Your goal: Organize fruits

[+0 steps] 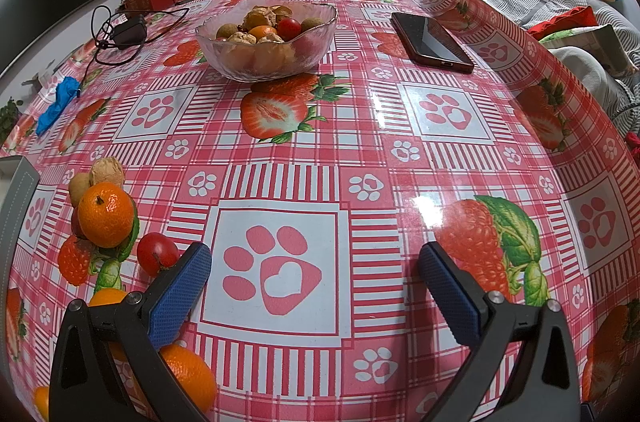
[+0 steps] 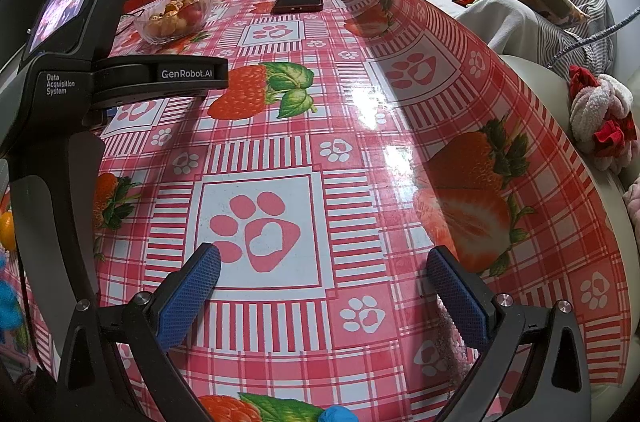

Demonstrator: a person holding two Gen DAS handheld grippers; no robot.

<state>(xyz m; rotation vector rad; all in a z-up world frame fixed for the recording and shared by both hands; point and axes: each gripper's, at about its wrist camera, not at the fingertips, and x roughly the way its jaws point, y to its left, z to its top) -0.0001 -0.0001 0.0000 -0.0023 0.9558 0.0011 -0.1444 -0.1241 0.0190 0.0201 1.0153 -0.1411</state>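
Fruits: loose group at near-left table edge in left wrist view — mandarin (image 1: 105, 214) in front of a longan (image 1: 79, 188) and walnut (image 1: 107, 172); cherry tomato (image 1: 157, 253) just beside the left finger; another mandarin (image 1: 188, 376) partly hidden under that finger. Glass bowl (image 1: 320, 22) mid-table, far side, holding mixed fruit. Phone (image 1: 431, 42) right of bowl, apart. Left gripper (image 1: 315, 280): jaws wide apart, nothing between. Right gripper (image 2: 323, 278): jaws wide apart, nothing between, over the tablecloth (image 2: 352, 126).
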